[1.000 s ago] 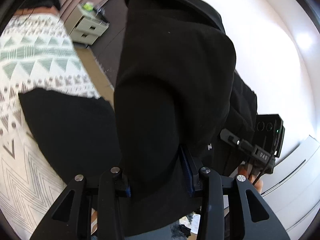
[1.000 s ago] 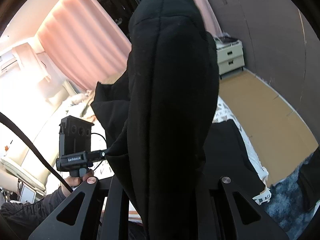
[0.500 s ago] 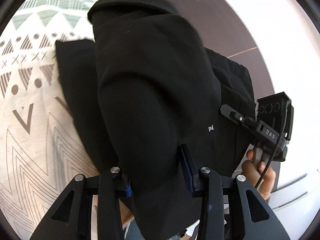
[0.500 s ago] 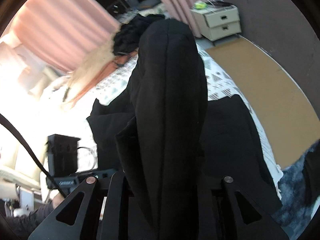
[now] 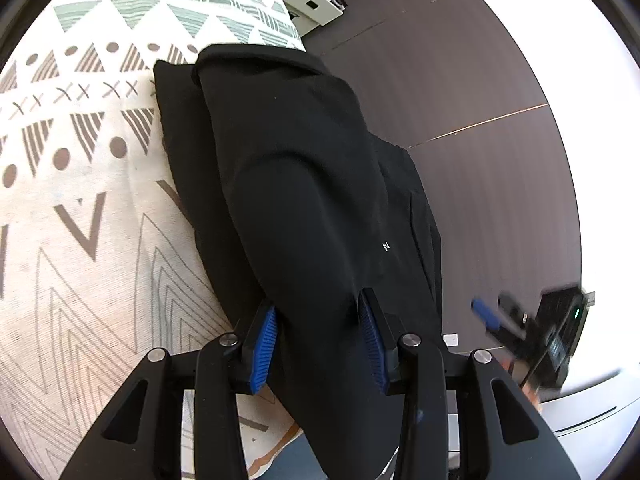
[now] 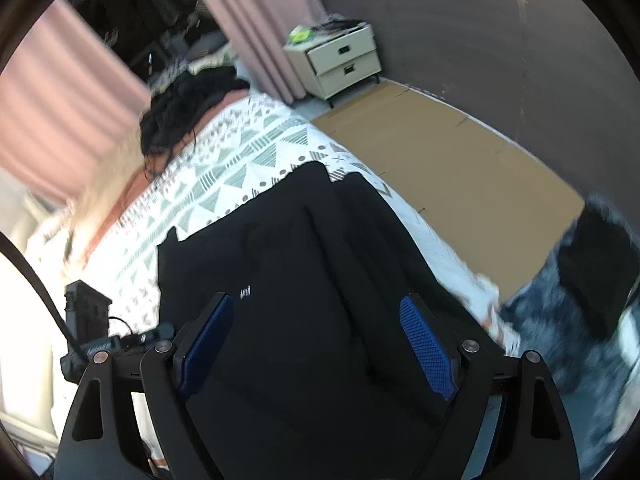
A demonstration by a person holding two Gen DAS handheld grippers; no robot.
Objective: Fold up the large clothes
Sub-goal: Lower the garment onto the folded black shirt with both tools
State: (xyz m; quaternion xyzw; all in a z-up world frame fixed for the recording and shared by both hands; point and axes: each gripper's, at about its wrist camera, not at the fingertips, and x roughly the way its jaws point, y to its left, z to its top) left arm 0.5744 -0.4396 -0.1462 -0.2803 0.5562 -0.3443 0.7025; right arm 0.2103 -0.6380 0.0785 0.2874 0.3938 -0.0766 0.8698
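Observation:
A large black garment (image 5: 296,184) lies folded lengthwise on the patterned bed cover (image 5: 80,160), along the bed's edge. My left gripper (image 5: 318,304) is shut on a thick fold at its near end, blue pads pressing both sides. My right gripper (image 6: 317,301) is opening, its blue pads (image 6: 428,348) spread wide and clear of the cloth; the garment (image 6: 320,248) lies flat on the bed cover (image 6: 248,160) beneath and beyond the gap. The left wrist view shows the right gripper (image 5: 520,328) blurred at the lower right. The left gripper (image 6: 92,336) shows at the right wrist view's lower left.
A cream nightstand (image 6: 340,60) stands by the dark wall (image 5: 460,80) beyond the bed. Flat cardboard (image 6: 460,168) covers the floor beside the bed, with a blue-grey rug (image 6: 560,320) nearer. A dark heap of clothes (image 6: 180,108) sits at the bed's far end, before pink curtains (image 6: 60,120).
Both grippers came down and laid the hanging garment onto the bed. The right gripper let go of its fold and spread its jaws. The left keeps its hold.

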